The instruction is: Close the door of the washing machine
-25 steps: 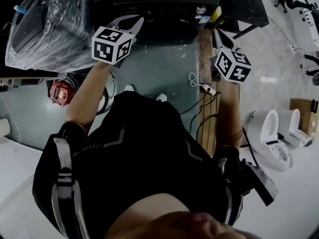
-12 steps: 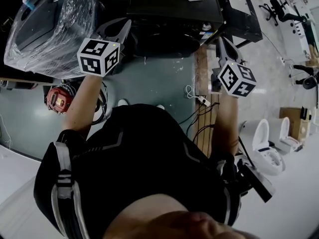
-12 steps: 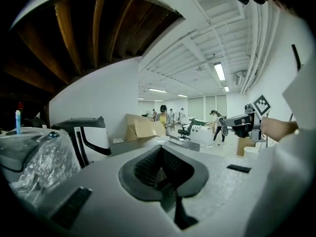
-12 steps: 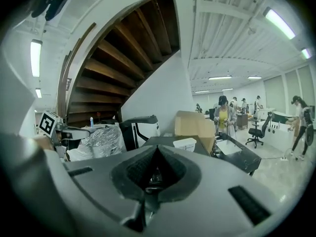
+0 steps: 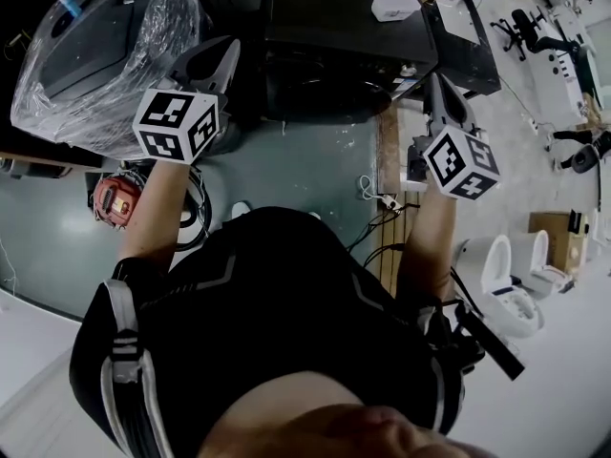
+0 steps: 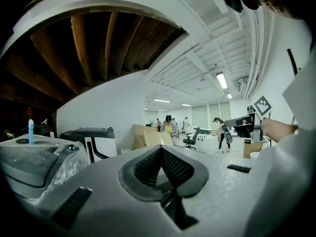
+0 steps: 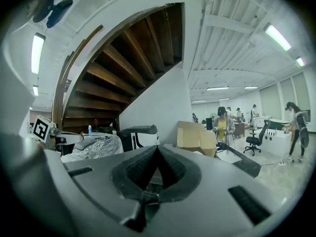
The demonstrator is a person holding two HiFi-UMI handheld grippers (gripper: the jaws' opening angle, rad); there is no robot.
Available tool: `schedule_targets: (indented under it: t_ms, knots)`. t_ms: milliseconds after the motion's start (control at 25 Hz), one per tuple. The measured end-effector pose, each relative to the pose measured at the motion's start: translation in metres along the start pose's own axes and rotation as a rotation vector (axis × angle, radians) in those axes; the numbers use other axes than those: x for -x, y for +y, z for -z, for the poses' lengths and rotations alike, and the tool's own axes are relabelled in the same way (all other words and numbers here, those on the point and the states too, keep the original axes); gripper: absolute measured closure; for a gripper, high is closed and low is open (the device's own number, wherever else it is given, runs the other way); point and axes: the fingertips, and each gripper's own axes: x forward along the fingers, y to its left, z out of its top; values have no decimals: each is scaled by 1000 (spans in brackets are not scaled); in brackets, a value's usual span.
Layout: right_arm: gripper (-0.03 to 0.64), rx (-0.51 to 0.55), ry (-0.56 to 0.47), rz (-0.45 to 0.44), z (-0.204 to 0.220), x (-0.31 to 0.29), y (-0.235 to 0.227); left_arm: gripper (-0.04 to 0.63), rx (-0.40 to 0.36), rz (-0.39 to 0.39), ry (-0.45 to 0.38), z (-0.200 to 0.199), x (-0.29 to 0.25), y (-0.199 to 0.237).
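grippers: left gripper point(image 5: 229, 50) and right gripper point(image 5: 436, 80) both pinched together, empty, held level | thing: washing machine point(image 5: 334, 27) stood just ahead; door's state lost in shadow | step: fitted pre-push or already-closed alike; no move settled

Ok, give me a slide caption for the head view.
Left tongs and right tongs, both shut and empty, held up before the dark washing machine, beside a plastic-wrapped appliance.

Floor point(image 5: 315, 160): smooth grey-green, paler toward the right edge.
Far edge: dark washing machine point(image 5: 334, 36); plastic-wrapped machine point(image 5: 95, 55) to its left.
Left: red device point(image 5: 113, 198).
Middle: wooden strip point(image 5: 389, 151), with a white power strip point(image 5: 393, 201) and its cable just beside it.
Right edge: white toilets point(image 5: 506, 299); cardboard box point(image 5: 556, 229).
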Motion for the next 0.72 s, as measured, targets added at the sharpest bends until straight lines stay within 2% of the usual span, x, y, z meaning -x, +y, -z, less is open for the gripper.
schedule_targets:
  t_ms: [440, 720]
  knots:
    - [614, 20, -37, 19, -15, -6, 25, 592, -39, -126, -67, -20, 24, 54]
    - [614, 77, -31, 2, -16, -8, 40, 591, -15, -162, -79, -20, 35, 64]
